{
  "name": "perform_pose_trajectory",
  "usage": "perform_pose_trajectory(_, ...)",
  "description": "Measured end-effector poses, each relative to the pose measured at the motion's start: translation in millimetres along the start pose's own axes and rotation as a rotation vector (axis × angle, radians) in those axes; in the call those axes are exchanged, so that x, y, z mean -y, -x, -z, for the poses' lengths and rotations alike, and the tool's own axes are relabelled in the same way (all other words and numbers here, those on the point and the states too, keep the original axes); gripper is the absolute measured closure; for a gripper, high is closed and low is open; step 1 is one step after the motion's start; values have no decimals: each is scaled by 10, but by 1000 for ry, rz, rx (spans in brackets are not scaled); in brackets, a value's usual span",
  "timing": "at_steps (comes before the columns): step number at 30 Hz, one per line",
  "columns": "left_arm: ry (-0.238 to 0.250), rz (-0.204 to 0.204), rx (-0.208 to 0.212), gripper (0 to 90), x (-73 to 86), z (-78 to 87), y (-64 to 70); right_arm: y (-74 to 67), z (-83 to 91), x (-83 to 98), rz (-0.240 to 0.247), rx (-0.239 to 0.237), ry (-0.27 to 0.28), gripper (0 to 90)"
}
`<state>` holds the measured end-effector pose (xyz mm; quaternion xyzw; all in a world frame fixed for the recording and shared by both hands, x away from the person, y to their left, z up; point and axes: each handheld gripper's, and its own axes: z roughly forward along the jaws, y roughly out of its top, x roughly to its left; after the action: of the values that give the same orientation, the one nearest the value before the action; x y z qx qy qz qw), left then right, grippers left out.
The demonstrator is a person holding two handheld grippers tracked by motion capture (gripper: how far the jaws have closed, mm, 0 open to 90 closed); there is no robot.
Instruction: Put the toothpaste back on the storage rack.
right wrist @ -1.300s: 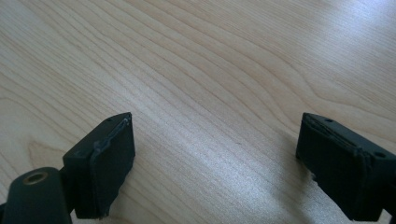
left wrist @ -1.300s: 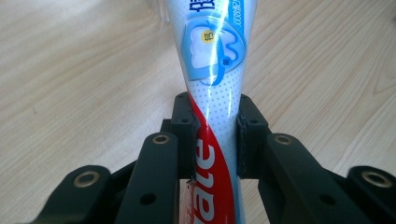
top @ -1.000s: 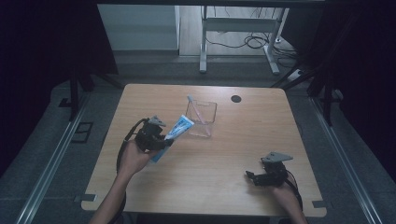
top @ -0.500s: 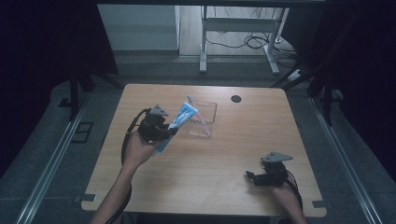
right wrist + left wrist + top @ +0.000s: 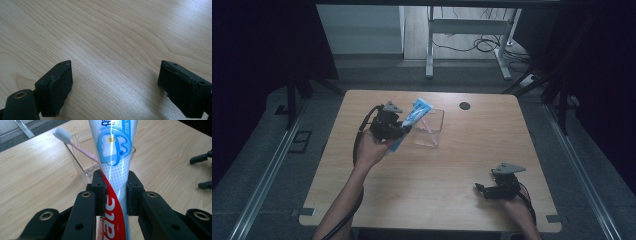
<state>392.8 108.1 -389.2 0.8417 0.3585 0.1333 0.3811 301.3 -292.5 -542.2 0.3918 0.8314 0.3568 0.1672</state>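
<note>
- Our left gripper [image 5: 404, 129] has its jaws clamped on the toothpaste tube [image 5: 115, 170] about mid-body; in the left gripper view the pads press both sides of the tube.
- We hold the tube off the table and tilted, with its far end up over the near rim of the clear cup [image 5: 429, 128]. Likely so it can drop into the cup end first.
- The mid-body grip leaves a long free end ahead of the jaws, which seems meant to let that end enter the cup before the jaws reach the rim.
- A pink toothbrush [image 5: 75, 143] stands in the cup, leaning, with its white head above the rim, just to one side of the tube. It is the main thing in the way: we judge the tube could knock it or catch on it going in.
- The cup looks light, so it could tip if the tube pushes on the wall.
- Our right gripper [image 5: 484, 190] rests low at the near right of the table [image 5: 472, 155], well apart from the cup, jaws spread wide with nothing but bare wood between them.
- A small dark round spot [image 5: 465, 105] sits on the far side of the table, out of the way.
</note>
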Motion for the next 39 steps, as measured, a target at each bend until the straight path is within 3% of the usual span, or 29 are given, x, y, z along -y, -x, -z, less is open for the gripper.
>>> perform_pose_trajectory(21,79,-20,-2,736,-473,-300,-35,0,0,0,0,-1,1,124)
perform_pose_trajectory(39,139,7,-11,736,-672,-680,-126,1,0,0,1,-3,1,125)
